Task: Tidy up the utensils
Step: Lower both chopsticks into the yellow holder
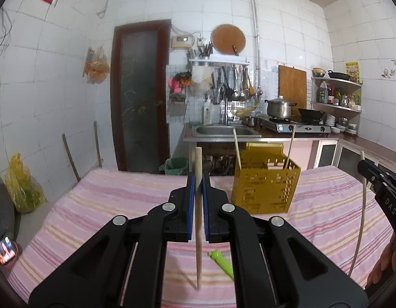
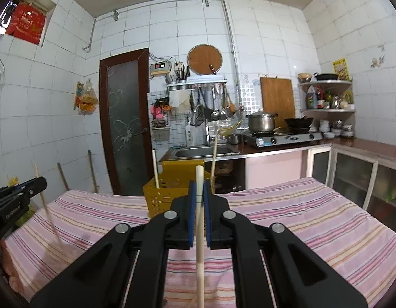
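A yellow slotted utensil holder (image 1: 266,183) stands on the striped table with two wooden chopsticks (image 1: 236,151) upright in it; it also shows in the right wrist view (image 2: 167,195). My left gripper (image 1: 198,182) is shut on a wooden chopstick (image 1: 198,218) held upright, its lower tip near the cloth, left of the holder. My right gripper (image 2: 199,191) is shut on another pale chopstick (image 2: 200,243), held upright in front of the holder. A green utensil (image 1: 222,260) lies on the cloth below the left gripper.
The table wears a pink striped cloth (image 2: 300,218). Behind it stand a sink (image 1: 223,129), a gas stove with a pot (image 1: 279,107) and a wok, and corner shelves. A dark door (image 1: 140,95) is at the back left. A yellow bag (image 1: 22,184) sits on the floor left.
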A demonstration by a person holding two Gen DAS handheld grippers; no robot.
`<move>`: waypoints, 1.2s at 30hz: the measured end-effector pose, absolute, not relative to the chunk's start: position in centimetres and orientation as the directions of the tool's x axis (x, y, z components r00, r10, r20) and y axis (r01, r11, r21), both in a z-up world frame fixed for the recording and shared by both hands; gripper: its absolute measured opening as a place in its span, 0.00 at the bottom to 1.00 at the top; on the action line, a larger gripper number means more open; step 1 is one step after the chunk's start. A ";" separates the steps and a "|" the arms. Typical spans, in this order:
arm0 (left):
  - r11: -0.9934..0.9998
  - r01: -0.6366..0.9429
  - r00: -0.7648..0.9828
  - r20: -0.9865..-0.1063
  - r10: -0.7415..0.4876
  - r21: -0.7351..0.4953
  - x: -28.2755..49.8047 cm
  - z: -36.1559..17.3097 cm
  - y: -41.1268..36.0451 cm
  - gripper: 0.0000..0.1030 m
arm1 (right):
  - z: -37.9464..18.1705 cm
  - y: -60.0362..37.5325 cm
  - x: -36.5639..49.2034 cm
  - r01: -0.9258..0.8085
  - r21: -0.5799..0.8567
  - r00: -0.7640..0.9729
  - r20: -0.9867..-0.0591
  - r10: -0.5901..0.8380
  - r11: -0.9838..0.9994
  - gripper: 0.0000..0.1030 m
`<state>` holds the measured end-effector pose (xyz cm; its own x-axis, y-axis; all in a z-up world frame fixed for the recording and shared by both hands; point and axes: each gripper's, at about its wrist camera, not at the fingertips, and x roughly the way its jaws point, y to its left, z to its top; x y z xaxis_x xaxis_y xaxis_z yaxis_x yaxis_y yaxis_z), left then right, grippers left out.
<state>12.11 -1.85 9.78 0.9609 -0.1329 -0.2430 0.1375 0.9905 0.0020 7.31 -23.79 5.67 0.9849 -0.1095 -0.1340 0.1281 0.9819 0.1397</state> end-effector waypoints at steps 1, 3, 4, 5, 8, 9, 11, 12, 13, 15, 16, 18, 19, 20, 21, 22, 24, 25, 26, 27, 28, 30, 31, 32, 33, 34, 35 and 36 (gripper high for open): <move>0.990 0.143 0.962 -0.236 -0.139 -0.001 12.3 10.4 -1.9 0.04 | 6.4 -24.1 7.5 0.121 0.143 0.986 -0.134 -0.102 0.982 0.06; 0.986 0.167 0.960 -0.224 -0.168 -0.023 12.9 12.0 -1.9 0.04 | 7.4 -24.7 7.9 0.116 0.146 0.987 -0.124 -0.098 0.982 0.06; 0.984 0.176 0.960 -0.216 -0.179 -0.031 13.2 12.6 -2.0 0.04 | 8.0 -25.1 8.1 0.113 0.150 0.988 -0.119 -0.095 0.982 0.06; 0.982 0.185 0.960 -0.207 -0.188 -0.036 13.5 13.2 -2.3 0.04 | 8.8 -25.7 8.7 0.109 0.158 0.989 -0.114 -0.092 0.981 0.06; 0.979 0.204 0.962 -0.182 -0.205 -0.029 14.6 14.7 -3.3 0.04 | 10.2 -26.7 10.0 0.112 0.167 0.991 -0.097 -0.097 0.980 0.06; 0.977 0.211 0.962 -0.169 -0.213 -0.029 15.2 15.2 -3.8 0.04 | 10.7 -27.0 10.7 0.114 0.168 0.991 -0.089 -0.100 0.979 0.06; 0.975 0.220 0.964 -0.148 -0.222 -0.033 16.3 16.1 -4.7 0.04 | 11.5 -27.7 12.0 0.110 0.181 0.993 -0.068 -0.099 0.977 0.06; 0.972 0.230 0.964 -0.130 -0.234 -0.040 17.1 16.9 -5.3 0.04 | 11.9 -28.0 12.7 0.111 0.188 0.993 -0.058 -0.101 0.976 0.06; 0.970 0.240 0.963 -0.119 -0.243 -0.042 17.7 17.4 -5.8 0.04 | 12.4 -28.5 13.8 0.110 0.200 0.994 -0.045 -0.103 0.974 0.06; 0.965 0.258 0.962 -0.088 -0.260 -0.039 19.1 18.5 -7.1 0.04 | 13.2 -28.9 15.3 0.098 0.217 0.995 -0.028 -0.094 0.971 0.06; 0.964 0.263 0.961 -0.075 -0.265 -0.038 19.5 18.9 -7.6 0.04 | 13.6 -29.0 16.1 0.093 0.225 0.996 -0.017 -0.092 0.970 0.06; 0.961 0.275 0.960 -0.038 -0.277 -0.040 21.0 19.9 -8.7 0.04 | 14.4 -29.3 17.9 0.081 0.237 0.996 0.023 -0.089 0.968 0.06; 0.959 0.279 0.959 -0.027 -0.281 -0.043 21.9 20.2 -9.2 0.04 | 14.6 -29.3 18.6 0.077 0.240 0.995 0.042 -0.090 0.968 0.06; 0.958 0.282 0.959 -0.020 -0.283 -0.049 23.0 20.5 -9.6 0.04 | 14.9 -29.4 19.5 0.079 0.242 0.993 0.063 -0.097 0.967 0.06; 0.957 0.284 0.958 -0.016 -0.285 -0.057 23.9 20.6 -9.9 0.04 | 15.1 -29.6 20.5 0.085 0.245 0.991 0.081 -0.108 0.966 0.06; 0.955 0.288 0.957 -0.015 -0.290 -0.070 25.2 20.5 -10.1 0.04 | 15.3 -29.8 21.4 0.083 0.250 0.989 0.101 -0.111 0.965 0.06; 0.954 0.287 0.957 -0.017 -0.290 -0.081 27.4 20.1 -10.9 0.04 | 15.1 -29.8 22.6 0.081 0.258 0.983 0.140 -0.120 0.963 0.06; 0.957 0.280 0.959 -0.017 -0.283 -0.079 28.4 19.7 -11.2 0.04 | 14.9 -29.8 23.3 0.084 0.255 0.979 0.158 -0.127 0.963 0.06; 0.959 0.273 0.961 -0.020 -0.275 -0.073 29.5 19.0 -11.6 0.04 | 14.5 -29.9 24.3 0.088 0.248 0.975 0.175 -0.134 0.965 0.06; 0.961 0.269 0.962 -0.022 -0.271 -0.068 30.4 18.6 -11.9 0.04 | 14.2 -29.8 25.0 0.088 0.244 0.975 0.177 -0.134 0.966 0.06; 0.962 0.265 0.963 -0.022 -0.267 -0.068 31.3 17.9 -12.1 0.04 | 13.6 -29.9 26.0 0.090 0.241 0.975 0.178 -0.136 0.966 0.06; 0.960 0.267 0.962 -0.036 -0.271 -0.087 33.5 16.2 -12.5 0.04 | 12.7 -29.8 27.3 0.105 0.230 0.971 0.187 -0.150 0.967 0.06; 0.959 0.267 0.961 -0.045 -0.272 -0.090 34.2 15.8 -12.7 0.04 | 12.3 -29.7 27.7 0.112 0.225 0.970 0.188 -0.156 0.968 0.06; 0.959 0.269 0.959 -0.063 -0.276 -0.091 35.1 14.9 -13.0 0.04 | 11.9 -29.7 28.5 0.114 0.218 0.974 0.168 -0.153 0.969 0.06; 0.959 0.269 0.959 -0.071 -0.275 -0.089 35.5 14.5 -13.2 0.04 | 11.5 -29.8 29.0 0.111 0.220 0.979 0.142 -0.144 0.969 0.06; 0.960 0.267 0.959 -0.075 -0.274 -0.089 35.9 13.9 -13.2 0.04 | 11.1 -29.8 29.3 0.108 0.223 0.982 0.128 -0.138 0.969 0.06; 0.960 0.265 0.959 -0.079 -0.272 -0.089 36.1 13.2 -13.2 0.04 | 10.6 -29.7 29.6 0.112 0.212 0.983 0.116 -0.139 0.971 0.06; 0.962 0.260 0.959 -0.090 -0.267 -0.084 36.5 12.5 -13.2 0.04 | 10.2 -29.5 29.8 0.120 0.191 0.985 0.102 -0.141 0.974 0.06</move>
